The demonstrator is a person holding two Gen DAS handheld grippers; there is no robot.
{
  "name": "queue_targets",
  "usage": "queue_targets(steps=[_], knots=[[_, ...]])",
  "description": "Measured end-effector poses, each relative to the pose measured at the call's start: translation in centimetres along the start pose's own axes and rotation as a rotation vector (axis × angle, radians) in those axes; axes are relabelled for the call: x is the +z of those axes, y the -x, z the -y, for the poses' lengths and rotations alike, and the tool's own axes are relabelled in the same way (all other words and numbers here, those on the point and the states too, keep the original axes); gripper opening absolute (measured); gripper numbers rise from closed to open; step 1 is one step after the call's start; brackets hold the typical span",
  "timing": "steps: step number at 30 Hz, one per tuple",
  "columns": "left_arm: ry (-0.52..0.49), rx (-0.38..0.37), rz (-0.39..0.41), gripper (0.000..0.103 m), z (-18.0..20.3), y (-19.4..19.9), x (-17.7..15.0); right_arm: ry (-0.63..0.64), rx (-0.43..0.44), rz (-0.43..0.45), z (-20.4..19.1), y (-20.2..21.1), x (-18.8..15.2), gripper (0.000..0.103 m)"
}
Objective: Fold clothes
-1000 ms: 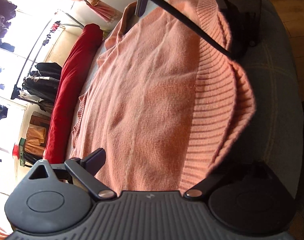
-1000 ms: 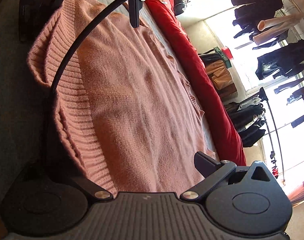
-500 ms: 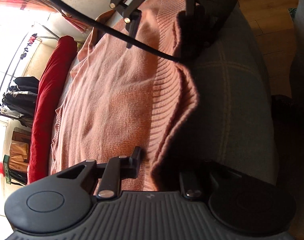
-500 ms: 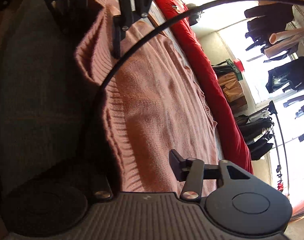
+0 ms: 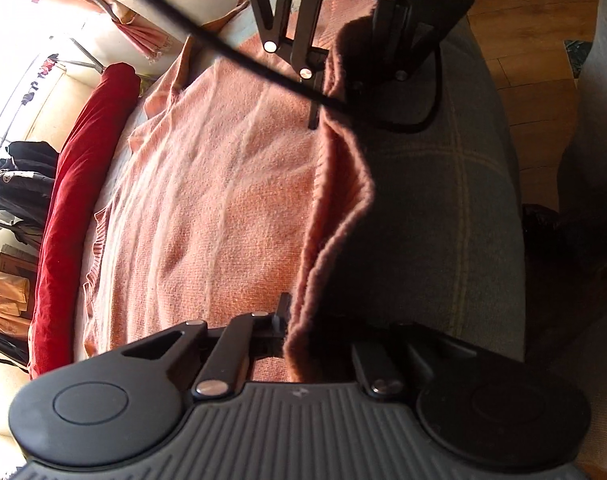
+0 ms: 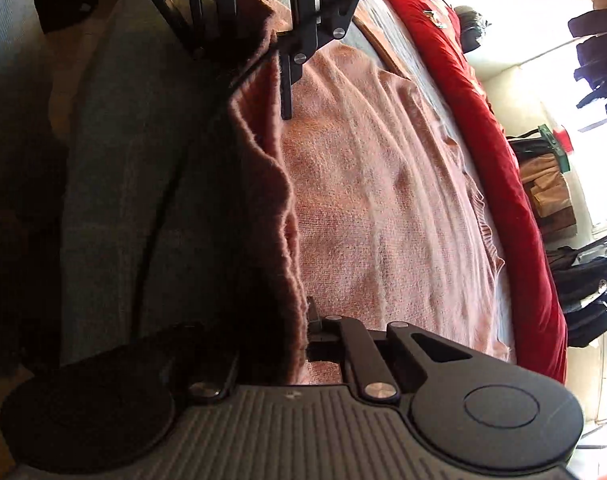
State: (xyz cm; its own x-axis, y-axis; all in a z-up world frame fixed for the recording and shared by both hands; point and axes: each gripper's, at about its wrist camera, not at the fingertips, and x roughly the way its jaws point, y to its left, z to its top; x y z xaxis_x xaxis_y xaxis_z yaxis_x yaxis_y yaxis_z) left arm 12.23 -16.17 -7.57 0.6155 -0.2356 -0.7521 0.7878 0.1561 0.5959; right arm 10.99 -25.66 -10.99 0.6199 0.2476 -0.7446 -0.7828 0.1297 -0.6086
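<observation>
Left wrist view: the left gripper, wide open a second ago, has now clamped fully onto the ribbed hem of the pink sweater, raising that edge into an upright ridge. Beyond its fingers the sweater lies spread flat across the grey sofa, reaching a red cushion far to the left. The right gripper pinches the same hem straight ahead.

Right wrist view: the right gripper has likewise closed tight on the hem, the sweater stretching ahead and rightward, softly wrinkled. Both corners look secured, so the fold-over can probably begin.
</observation>
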Motion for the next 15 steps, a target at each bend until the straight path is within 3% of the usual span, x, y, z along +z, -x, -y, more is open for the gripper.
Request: queue_targets(steps=[6,11,15], knots=[[-0.025,-0.073,0.008,0.004,-1.1,1.3,-0.1,0.011,0.106,0.016,1.5,1.3,0.1,0.009],[0.044,-0.153,-0.01,0.003,-1.8,2.4,0.3,-0.04,0.177,0.004,2.0,2.5,0.5,0.01],[0.036,-0.16,-0.022,0.004,-0.6,1.6,0.1,0.002,0.176,-0.01,0.3,2.2,0.2,0.01]])
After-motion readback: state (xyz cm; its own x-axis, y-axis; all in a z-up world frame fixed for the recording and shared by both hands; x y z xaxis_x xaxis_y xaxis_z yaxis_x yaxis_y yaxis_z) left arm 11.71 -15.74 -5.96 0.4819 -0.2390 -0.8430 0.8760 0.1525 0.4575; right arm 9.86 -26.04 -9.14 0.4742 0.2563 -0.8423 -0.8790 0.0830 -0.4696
